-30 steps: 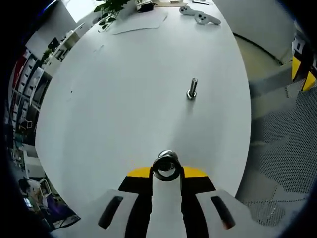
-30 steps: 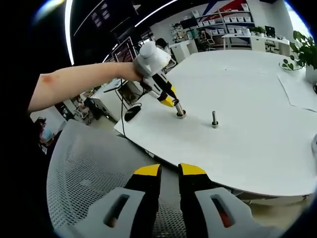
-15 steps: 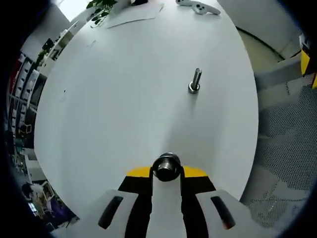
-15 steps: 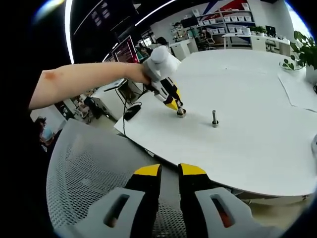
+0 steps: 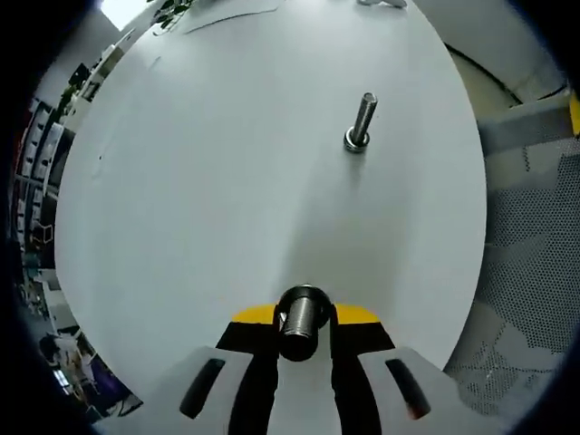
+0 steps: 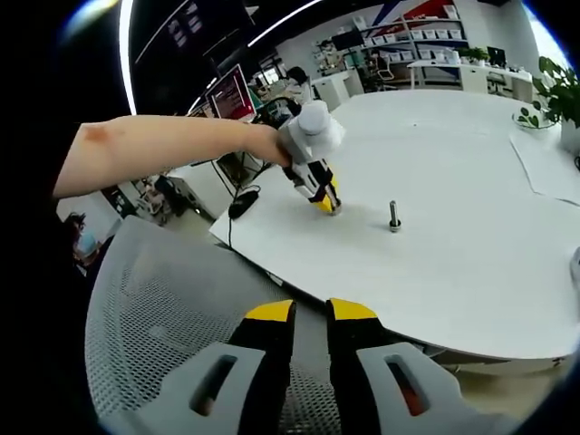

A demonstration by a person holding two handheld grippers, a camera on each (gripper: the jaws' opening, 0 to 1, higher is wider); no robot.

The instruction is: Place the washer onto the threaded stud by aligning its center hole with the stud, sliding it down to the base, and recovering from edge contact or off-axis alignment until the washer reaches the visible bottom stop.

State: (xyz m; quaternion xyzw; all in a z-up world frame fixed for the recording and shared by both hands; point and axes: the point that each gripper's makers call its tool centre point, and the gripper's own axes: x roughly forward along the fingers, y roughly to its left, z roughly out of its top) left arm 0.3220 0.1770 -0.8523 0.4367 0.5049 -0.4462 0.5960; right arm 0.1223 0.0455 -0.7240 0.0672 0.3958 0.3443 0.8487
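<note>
The threaded stud (image 5: 360,122) stands upright on the white round table (image 5: 199,181), head down, well beyond my left gripper (image 5: 304,319). That gripper is shut on the thick metal washer (image 5: 302,313), which I see almost edge-on between the yellow-tipped jaws. In the right gripper view the left gripper (image 6: 328,205) hangs low over the table, a short way left of the stud (image 6: 394,216), held by a person's arm (image 6: 163,149). My right gripper (image 6: 311,313) is shut on nothing, off the table and over a mesh chair.
A white mesh chair (image 6: 172,335) sits at the table's near edge, and its mesh (image 5: 535,227) lies right of the table edge. A sheet of paper (image 6: 544,168) and a plant (image 6: 557,91) are at the far right. Desks and shelves stand behind.
The left gripper has moved closer to the stud and tipped downward; the washer has turned from face-on to nearly edge-on. The right gripper has stayed still.
</note>
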